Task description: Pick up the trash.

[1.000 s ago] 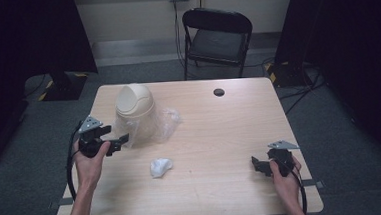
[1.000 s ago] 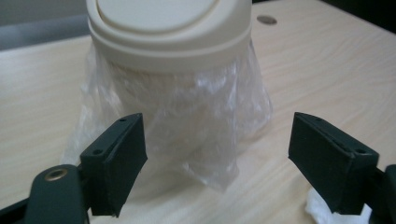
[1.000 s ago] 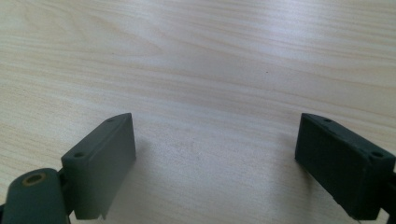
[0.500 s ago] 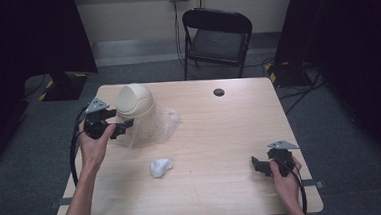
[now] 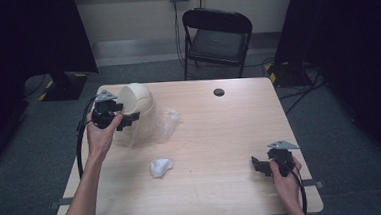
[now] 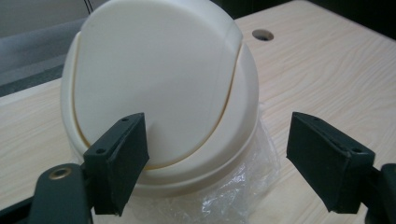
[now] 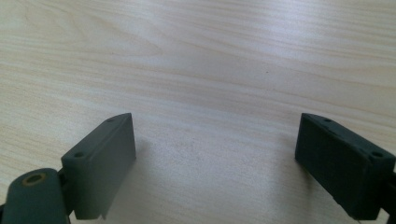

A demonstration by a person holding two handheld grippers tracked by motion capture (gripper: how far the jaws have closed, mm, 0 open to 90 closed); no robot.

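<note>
High view: my left gripper [image 5: 129, 119], jaws apart, is at the cream bin [image 5: 137, 110], ten o'clock on the table [image 5: 220, 135]. Left gripper view: the swing lid [image 6: 154, 79] lies straight ahead; I judge this the approach, pressing next. Right gripper view: right gripper [image 7: 215, 158] spread, idle.

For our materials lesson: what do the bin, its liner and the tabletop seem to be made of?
Bin: likely moulded plastic, cream, smooth, soft sheen.
Liner: thin clear plastic film, crinkled and glossy.
Tabletop: pale wood-grain surface, matte; possibly laminate rather than solid wood.
</note>
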